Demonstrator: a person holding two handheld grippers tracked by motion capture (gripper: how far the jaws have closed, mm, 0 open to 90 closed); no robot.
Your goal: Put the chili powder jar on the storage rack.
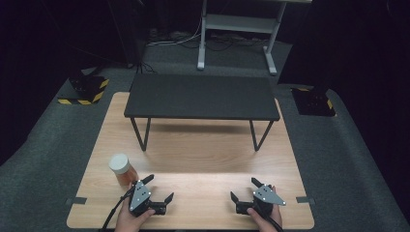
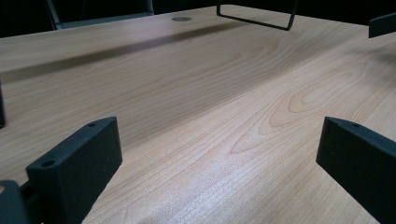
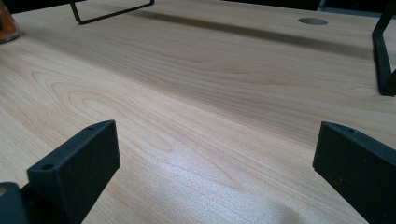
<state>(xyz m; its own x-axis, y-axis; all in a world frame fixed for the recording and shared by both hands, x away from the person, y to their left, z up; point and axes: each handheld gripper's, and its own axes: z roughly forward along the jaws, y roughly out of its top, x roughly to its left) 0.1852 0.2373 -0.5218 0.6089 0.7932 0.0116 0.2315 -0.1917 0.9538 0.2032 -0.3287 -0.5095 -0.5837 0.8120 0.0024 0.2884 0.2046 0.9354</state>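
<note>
Left gripper (image 1: 160, 189): seen at the near left of the desk (image 1: 203, 159) in the high view, held in the person's left hand (image 1: 129, 220). Jaws stand wide apart, pointing toward the far right. Nothing lies between them. In the left gripper view the two black jaws rise from the bottom corners with bare wood grain across the whole gap; whether they touch the desk surface cannot be told.

Right gripper (image 1: 245, 189): seen at the near right of the desk in the high view, held in the person's right hand (image 1: 263, 220). Jaws likewise wide apart, pointing toward the far left, clamped on nothing. The right gripper view shows the same open span over bare wood.

The two grippers are well apart from each other, each carrying a grey three-cornered plate on top.

Jar (image 1: 122, 169): a white-lidded jar with orange-brown contents stands upright on the desk, just beyond the left gripper and close to its outer jaw; contact cannot be confirmed. An edge of it appears at the far left of the right gripper view (image 3: 7, 25).

Black shelf (image 1: 202, 96): a low flat-topped stand on thin wire legs occupies the far half of the desk, its top bare. Its legs show at the far edges of both gripper views.

Beyond the desk: grey carpet, two black blocks with yellow-striped edges to left and right, and a grey metal frame (image 1: 237, 29) at the far centre.
</note>
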